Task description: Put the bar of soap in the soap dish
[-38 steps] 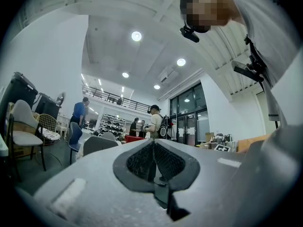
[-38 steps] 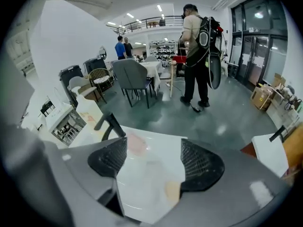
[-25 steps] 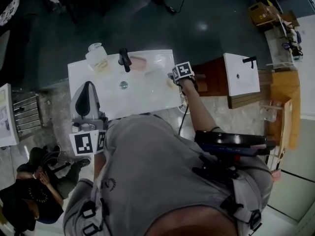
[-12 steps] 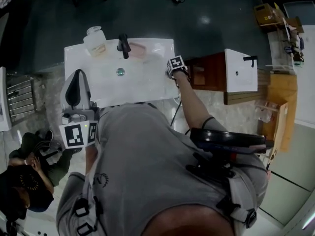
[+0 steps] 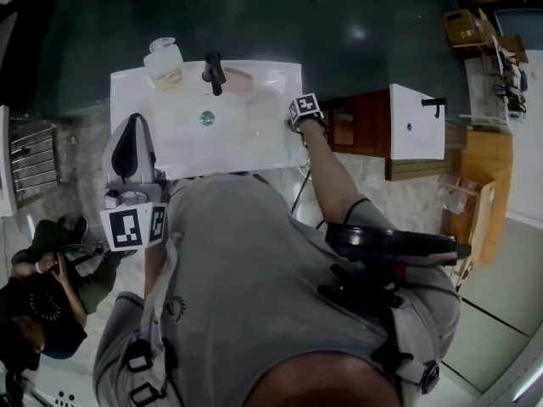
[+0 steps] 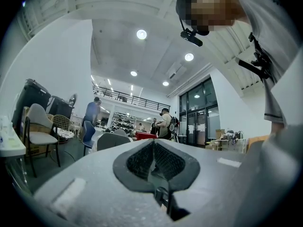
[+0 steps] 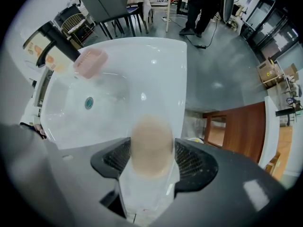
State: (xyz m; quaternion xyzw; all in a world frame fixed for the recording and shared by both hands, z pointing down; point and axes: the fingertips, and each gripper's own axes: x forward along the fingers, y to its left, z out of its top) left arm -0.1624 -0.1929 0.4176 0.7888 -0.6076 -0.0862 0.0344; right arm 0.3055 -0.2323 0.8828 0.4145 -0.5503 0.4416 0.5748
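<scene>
Lower than a second ago, right tongs (image 5: 299,119) now at the right rim of the white washbasin (image 5: 246,147), pointing down, jaws just having been closing, pads against both sides of the beige bar of soap (image 7: 151,143), clenched on it above that rim. Dark polished floor (image 5: 382,7) beyond the washbasin, pale mottled floor (image 5: 81,134) nearer.

From the left: metal rack (image 5: 30,164) at the edge of the head view; crouching person (image 5: 42,312) low down; left tongs (image 6: 153,144) held level beside the washbasin's left edge, clamped together on nothing. Along the back ledge, clear bottle (image 5: 164,64), then black tap (image 5: 214,73), then pink soap dish (image 5: 238,81) just right of the tap and well apart from the soap; drain (image 5: 206,118) in the bowl. Further right, brown wooden cabinet (image 5: 361,130) carrying a second white basin (image 5: 416,130); cardboard boxes (image 5: 465,25) at far right.
</scene>
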